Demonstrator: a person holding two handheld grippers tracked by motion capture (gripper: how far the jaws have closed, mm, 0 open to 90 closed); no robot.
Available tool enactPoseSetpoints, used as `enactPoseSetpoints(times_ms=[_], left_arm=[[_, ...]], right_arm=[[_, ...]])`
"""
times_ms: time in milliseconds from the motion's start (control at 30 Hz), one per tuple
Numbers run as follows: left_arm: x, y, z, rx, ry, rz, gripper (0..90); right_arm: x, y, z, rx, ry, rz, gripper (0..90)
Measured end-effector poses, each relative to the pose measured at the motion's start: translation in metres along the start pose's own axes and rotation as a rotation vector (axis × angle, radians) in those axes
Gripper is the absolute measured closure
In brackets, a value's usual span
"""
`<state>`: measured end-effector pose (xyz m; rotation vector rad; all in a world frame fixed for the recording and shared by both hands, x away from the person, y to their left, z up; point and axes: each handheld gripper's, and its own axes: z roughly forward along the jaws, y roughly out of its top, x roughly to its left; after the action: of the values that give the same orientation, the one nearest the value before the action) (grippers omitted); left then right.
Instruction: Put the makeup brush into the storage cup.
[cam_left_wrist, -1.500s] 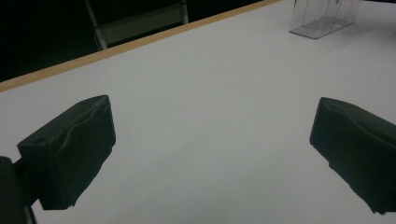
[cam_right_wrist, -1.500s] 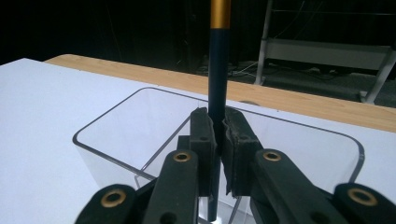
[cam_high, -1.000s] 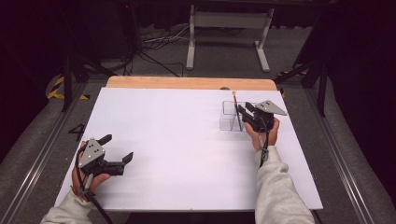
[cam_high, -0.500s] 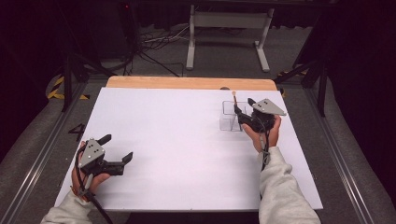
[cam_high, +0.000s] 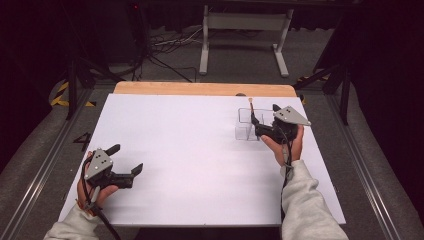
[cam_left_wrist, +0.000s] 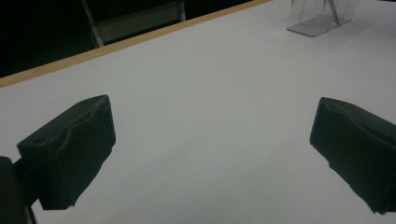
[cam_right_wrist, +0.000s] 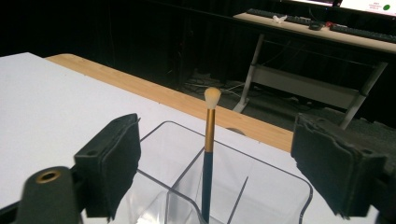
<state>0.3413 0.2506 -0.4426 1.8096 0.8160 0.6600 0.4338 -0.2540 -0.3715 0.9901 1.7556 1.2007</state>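
A clear plastic organizer (cam_high: 243, 131) with several compartments stands on the white table at the right. A makeup brush (cam_high: 251, 108) with a dark handle, gold ferrule and pale tip stands upright in it. My right gripper (cam_high: 258, 125) hovers right at the organizer, open. In the right gripper view the brush (cam_right_wrist: 208, 140) rises out of the organizer (cam_right_wrist: 275, 186) between the two spread jaws of my right gripper (cam_right_wrist: 219, 156), and neither jaw touches it. My left gripper (cam_high: 126, 160) rests open and empty near the front left; in its own view my left gripper (cam_left_wrist: 210, 140) faces bare table.
The white table top (cam_high: 190, 150) has a wooden back edge (cam_high: 200, 89). Behind it stand a metal stand (cam_high: 245, 30) and cables on the dark floor. From the left gripper view, the organizer (cam_left_wrist: 322, 18) is far off.
The right hand has shifted only slightly at the organizer. The brush stays upright in its place. The left gripper has not moved.
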Motion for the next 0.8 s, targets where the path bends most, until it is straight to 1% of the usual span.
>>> enactPoseSetpoints(times_ms=[33,133,200,267,300,433,533,667,700,733,767,800], left_arm=[[0.000,0.000,0.000,0.003,-0.002,0.001,0.8],[0.000,0.000,0.000,0.002,-0.006,0.003,0.9],[-0.001,0.000,0.001,0.004,-0.003,0.002,1.0],[-0.001,0.000,0.001,0.007,-0.003,0.008,1.0],[-0.001,0.001,0.001,0.005,-0.003,0.009,1.0],[-0.001,0.000,0.001,0.006,-0.007,0.006,1.0],[-0.001,0.000,0.001,0.004,-0.007,0.005,1.0],[-0.002,0.000,0.001,0.007,-0.010,0.009,1.0],[-0.001,0.000,0.002,0.012,-0.007,0.012,1.0],[-0.001,0.000,0.002,0.012,-0.007,0.012,1.0],[-0.001,0.000,0.002,0.011,-0.012,0.012,1.0],[-0.001,0.000,0.002,0.011,-0.012,0.012,1.0]], right_arm=[[0.001,0.001,-0.001,0.003,-0.009,-0.007,13.6],[0.001,0.002,-0.005,0.013,-0.015,-0.012,10.4],[0.001,0.002,-0.006,0.017,-0.009,-0.012,10.5],[0.001,0.002,-0.008,0.031,-0.015,-0.021,10.4],[0.001,0.002,-0.009,0.025,-0.011,-0.018,10.4],[0.002,0.002,-0.015,0.007,-0.002,-0.027,11.0],[0.002,0.002,-0.019,0.016,0.008,-0.034,11.0],[0.002,0.001,-0.023,0.013,0.012,-0.043,11.0],[0.003,-0.001,-0.026,0.019,0.020,-0.053,11.1],[0.003,-0.001,-0.026,0.019,0.020,-0.053,11.1],[0.003,-0.002,-0.028,0.030,0.036,-0.056,12.7],[0.003,-0.002,-0.028,0.030,0.036,-0.056,12.7]])
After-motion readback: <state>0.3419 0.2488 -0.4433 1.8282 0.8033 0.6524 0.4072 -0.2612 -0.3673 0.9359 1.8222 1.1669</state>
